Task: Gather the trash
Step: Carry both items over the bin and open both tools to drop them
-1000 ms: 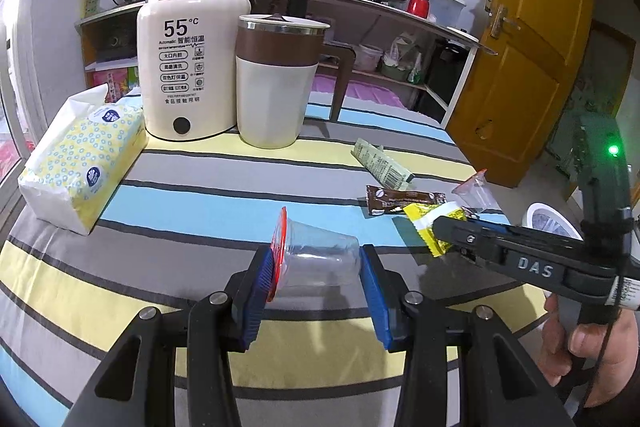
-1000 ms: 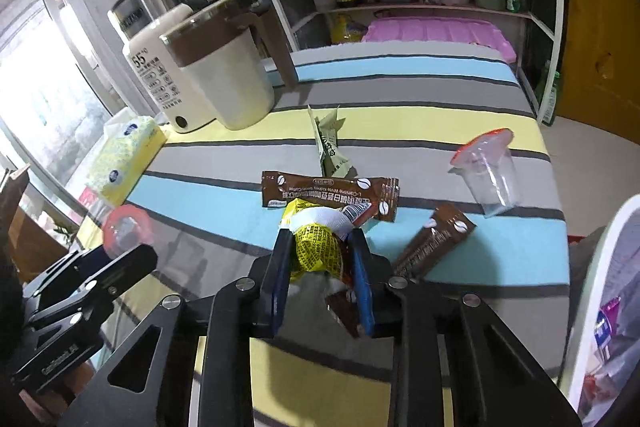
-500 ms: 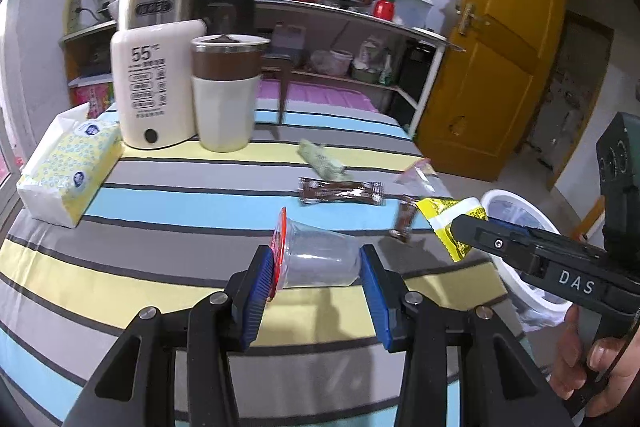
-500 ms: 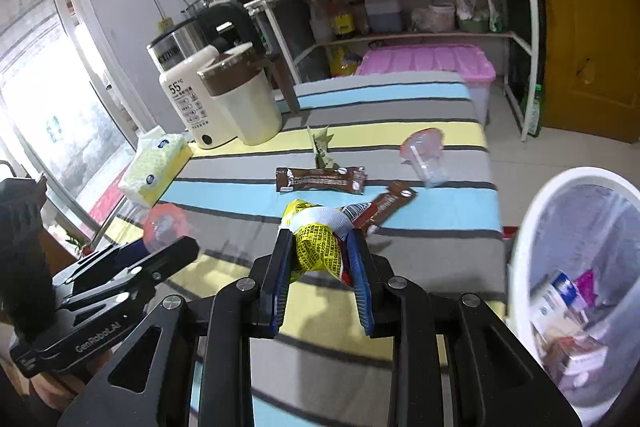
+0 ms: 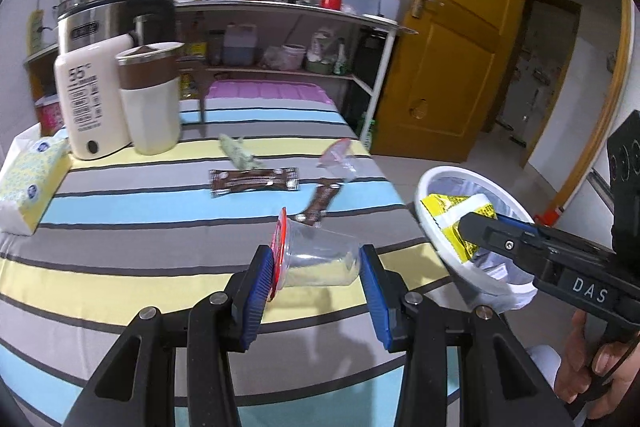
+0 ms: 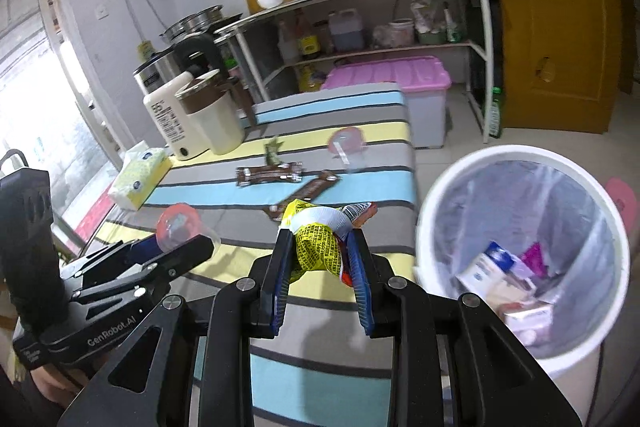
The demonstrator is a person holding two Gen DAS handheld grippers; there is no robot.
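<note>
Both grippers have swung away from the table centre toward the white bin since the earlier frames, each carrying its load along.

Nearest in the left wrist view, the left gripper (image 5: 316, 267) is clamped on a clear plastic cup (image 5: 316, 259) lying sideways, red rim against one blue pad and base against the other; gripping end to end likely keeps the thin wall from crushing. In the right wrist view, the right gripper (image 6: 320, 255) is closed on a crumpled yellow wrapper (image 6: 316, 247), held clear above the striped tablecloth (image 6: 320, 367) so nothing drags.

Just beside the table edge stands the bin (image 6: 440, 187), lined with a bag and already holding cartons; the left wrist view shows the wrapper over its mouth.

Farther out, uncollected trash lies on the cloth: two brown sachets (image 5: 254, 180), a green wrapper (image 5: 238, 151) and a second clear cup (image 5: 338, 163). Beyond stand a tissue pack (image 5: 28, 183), a kettle (image 5: 86, 107) and a mug (image 5: 150, 103), which are not trash.
</note>
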